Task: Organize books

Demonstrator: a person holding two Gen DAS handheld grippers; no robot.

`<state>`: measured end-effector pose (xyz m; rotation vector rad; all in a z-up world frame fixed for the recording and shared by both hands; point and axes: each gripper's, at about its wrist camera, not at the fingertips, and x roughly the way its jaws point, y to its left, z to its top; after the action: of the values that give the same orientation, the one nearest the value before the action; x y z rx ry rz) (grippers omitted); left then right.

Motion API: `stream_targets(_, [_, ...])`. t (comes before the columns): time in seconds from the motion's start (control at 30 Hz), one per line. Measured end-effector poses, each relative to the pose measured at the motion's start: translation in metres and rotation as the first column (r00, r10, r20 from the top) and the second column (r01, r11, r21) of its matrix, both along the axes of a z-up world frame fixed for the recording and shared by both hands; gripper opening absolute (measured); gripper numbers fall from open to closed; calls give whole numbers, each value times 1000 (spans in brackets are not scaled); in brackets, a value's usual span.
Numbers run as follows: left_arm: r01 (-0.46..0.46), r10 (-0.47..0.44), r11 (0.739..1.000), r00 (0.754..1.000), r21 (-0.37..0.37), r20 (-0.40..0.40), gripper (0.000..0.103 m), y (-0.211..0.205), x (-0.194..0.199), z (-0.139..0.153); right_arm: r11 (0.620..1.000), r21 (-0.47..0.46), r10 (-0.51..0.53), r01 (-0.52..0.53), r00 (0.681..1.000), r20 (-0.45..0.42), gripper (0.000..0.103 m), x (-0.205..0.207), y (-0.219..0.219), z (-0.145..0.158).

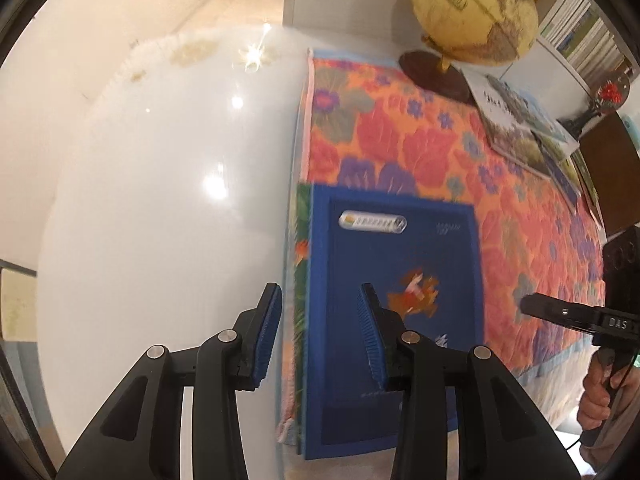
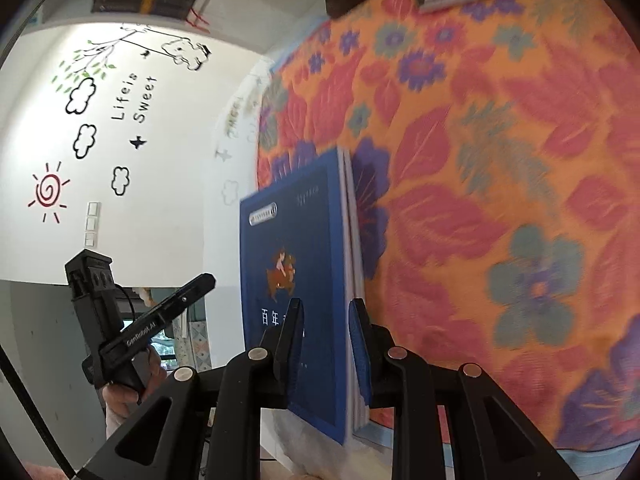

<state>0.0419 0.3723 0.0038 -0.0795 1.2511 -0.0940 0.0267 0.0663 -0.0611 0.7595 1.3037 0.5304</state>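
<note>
A: What writing is legible?
B: In the right wrist view, the wall (image 2: 120,128) far left of the gripper carries the decal "Life is Sweet", beside cloud outlines and a red spiral sun. The blue book (image 2: 296,280) shows a figure on horseback above white characters beginning 百年; the rest is hidden behind a finger. The left gripper's body reads "GenRobot.AI". In the left wrist view, the right gripper's body shows "DAS". An oval badge near the blue book's far end is too blurred to read.

A: State of each gripper?
B: The right gripper (image 2: 326,344) is clenched on the blue book, holding it on edge, one pad against the cover, the other against the back of the page block. The left gripper (image 1: 320,336) is released: its pads stand apart with nothing pressed between them, the right finger over the book's cover, the left finger over the floor.

A: Where are the edges and free room?
B: The book sits at the near left corner of the floral quilt (image 1: 440,152). Left of the left gripper lies bare glossy white floor (image 1: 160,200). Beyond and right of it, a globe (image 1: 472,12) and a row of overlapping picture books (image 1: 520,120) line the quilt's far side; the middle of the quilt lies bare.
</note>
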Motion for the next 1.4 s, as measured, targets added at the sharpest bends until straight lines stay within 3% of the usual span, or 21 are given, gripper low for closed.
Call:
stream_targets(0.1, [21, -22, 1000, 1000, 11, 18, 39, -27, 9, 12, 999, 8, -49, 49, 998, 26, 23, 2, -38, 16])
stream_targets(0.23, [86, -87, 996, 996, 18, 33, 46, -88, 27, 15, 990, -52, -127, 131, 989, 72, 23, 6, -105, 35])
stream_targets(0.37, [133, -132, 991, 991, -29, 29, 53, -158, 47, 10, 972, -104, -201, 209, 976, 85, 23, 7, -183, 44])
stream_targets(0.5, [209, -207, 977, 977, -36, 48, 62, -247, 68, 7, 950, -136, -266, 280, 958, 111, 23, 9, -267, 50])
stream_targets(0.67, [263, -259, 962, 964, -72, 59, 62, -373, 103, 2, 893, -252, -339, 373, 926, 168, 23, 31, -386, 54])
stream_targets(0.83, [281, -276, 951, 959, -127, 56, 62, -487, 131, -10, 870, -297, -353, 392, 918, 180, 23, 66, -488, 50])
stream_targets(0.9, [291, -284, 946, 956, -142, 72, 62, -529, 141, -14, 843, -356, -352, 403, 914, 201, 23, 83, -522, 49])
stream_targets(1.0, [287, -281, 940, 958, -183, 62, 62, -579, 154, -26, 812, -401, -368, 424, 905, 213, 23, 104, -563, 39])
stream_targets(1.07, [266, -265, 935, 964, -235, 36, 62, -612, 165, -40, 817, -367, -399, 446, 895, 198, 23, 122, -587, 30])
stream_targets(1.17, [259, -264, 936, 964, -237, 8, 62, -649, 173, -60, 811, -379, -384, 446, 894, 231, 23, 144, -602, 22])
stream_targets(1.3, [267, -280, 936, 960, -231, -21, 62, -674, 173, -77, 806, -444, -334, 392, 920, 206, 23, 168, -611, 0])
stream_targets(1.4, [272, -281, 939, 960, -210, -17, 62, -678, 172, -82, 795, -459, -324, 398, 917, 233, 23, 173, -610, -5])
